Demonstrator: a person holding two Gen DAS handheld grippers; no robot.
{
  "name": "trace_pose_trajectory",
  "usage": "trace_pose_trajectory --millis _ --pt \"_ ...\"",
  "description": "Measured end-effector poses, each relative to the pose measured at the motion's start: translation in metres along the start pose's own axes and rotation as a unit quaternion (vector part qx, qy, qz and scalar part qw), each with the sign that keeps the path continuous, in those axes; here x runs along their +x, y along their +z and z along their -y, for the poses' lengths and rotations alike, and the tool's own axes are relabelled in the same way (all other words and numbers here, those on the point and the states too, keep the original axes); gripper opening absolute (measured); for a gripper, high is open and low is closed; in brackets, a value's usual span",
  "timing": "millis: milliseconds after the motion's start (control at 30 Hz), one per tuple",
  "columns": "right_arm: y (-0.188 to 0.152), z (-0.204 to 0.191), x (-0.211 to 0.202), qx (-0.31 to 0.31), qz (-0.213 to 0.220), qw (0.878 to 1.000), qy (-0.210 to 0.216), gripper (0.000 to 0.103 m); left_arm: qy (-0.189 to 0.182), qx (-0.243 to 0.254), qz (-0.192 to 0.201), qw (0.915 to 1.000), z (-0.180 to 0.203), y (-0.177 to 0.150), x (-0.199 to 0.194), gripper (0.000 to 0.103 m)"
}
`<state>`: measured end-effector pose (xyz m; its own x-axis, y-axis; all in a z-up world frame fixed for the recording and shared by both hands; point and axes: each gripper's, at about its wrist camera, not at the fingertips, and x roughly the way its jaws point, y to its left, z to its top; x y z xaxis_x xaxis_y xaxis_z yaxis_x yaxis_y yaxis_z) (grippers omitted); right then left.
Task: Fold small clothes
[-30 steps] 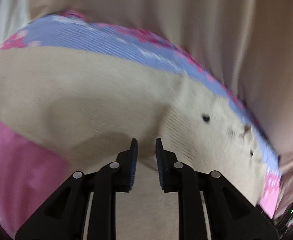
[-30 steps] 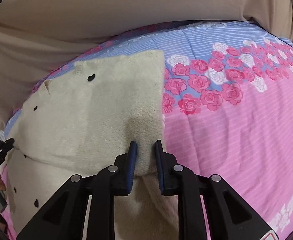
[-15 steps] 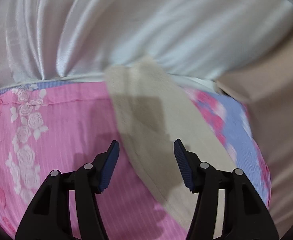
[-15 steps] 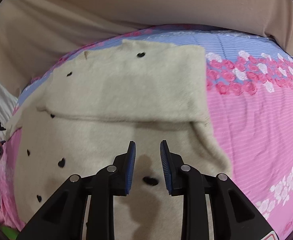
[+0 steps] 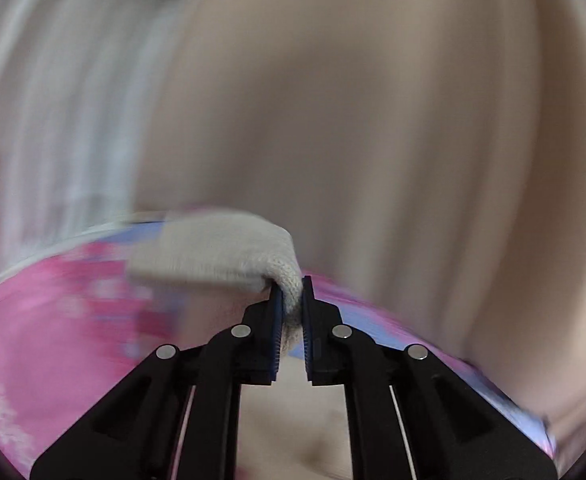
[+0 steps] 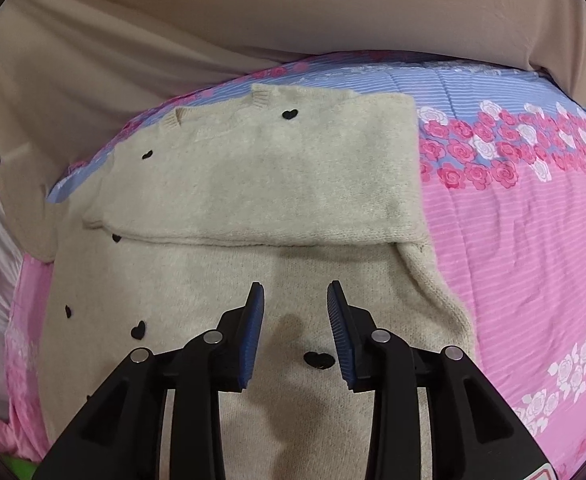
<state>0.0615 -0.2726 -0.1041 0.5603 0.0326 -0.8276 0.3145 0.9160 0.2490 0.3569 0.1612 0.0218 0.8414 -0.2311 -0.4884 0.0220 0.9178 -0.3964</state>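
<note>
Left claw (image 5: 291,312) pinches sweater (image 6: 253,184) sleeve (blurred) – right claw (image 6: 295,320) opening, empty

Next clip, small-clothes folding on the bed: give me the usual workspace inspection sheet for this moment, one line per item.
Surface: bedspread, pink and blue with a rose print.
Job's things: cream sweater with black hearts lies flat, one sleeve already folded across the chest; the other sleeve's cuff is lifted off the bed.
Clutter: nothing seen.
Grippers: left gripper shut on the cuff; right gripper over the sweater's body, jaws opening, nothing between them.
Cables: nothing seen.
Surroundings: beige cloth behind the bed, white curtain to one side; the left wrist view is motion-blurred.
</note>
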Motion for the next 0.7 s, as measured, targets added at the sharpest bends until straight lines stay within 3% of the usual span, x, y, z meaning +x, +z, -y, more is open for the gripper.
trace_pose_trajectory --millis 67,167,233,300,400,467,500,533,700 --pt "-0.001 0.007 -0.005 0.009 0.009 1.0 -0.001 0.033 -0.068 0.041 -0.02 0.9967 0.063 -0.024 -0.006 0.008" --pt "-0.003 0.021 -0.012 0.027 0.017 0.999 -0.007 0.034 -0.135 0.086 -0.087 0.9833 0.135 -0.084 0.004 0.011" --pt "-0.006 0.033 -0.015 0.041 0.019 0.999 -0.012 0.034 -0.151 0.11 -0.158 0.9695 0.167 -0.142 0.02 0.025" --pt "-0.006 0.043 -0.019 0.051 0.021 0.998 -0.015 0.034 -0.144 0.126 -0.233 0.9536 0.179 -0.201 0.034 0.038" --pt "0.003 0.046 -0.028 0.048 0.033 0.998 -0.007 0.035 -0.136 0.117 -0.279 0.9436 0.167 -0.244 0.027 0.039" --pt "0.016 0.042 -0.029 0.039 0.041 0.998 0.011 0.04 -0.133 0.095 -0.284 0.9448 0.148 -0.251 0.009 0.053" --pt "0.023 0.039 -0.026 0.038 0.042 0.998 0.025 0.045 -0.124 0.082 -0.278 0.9491 0.134 -0.246 0.004 0.063" --pt "0.034 0.035 -0.02 0.04 0.042 0.997 0.044 0.045 -0.108 0.064 -0.264 0.9564 0.117 -0.239 -0.002 0.067" --pt "0.086 0.017 0.036 0.071 0.017 0.991 0.116 0.047 -0.035 -0.026 -0.22 0.9745 0.059 -0.2 -0.007 0.069"
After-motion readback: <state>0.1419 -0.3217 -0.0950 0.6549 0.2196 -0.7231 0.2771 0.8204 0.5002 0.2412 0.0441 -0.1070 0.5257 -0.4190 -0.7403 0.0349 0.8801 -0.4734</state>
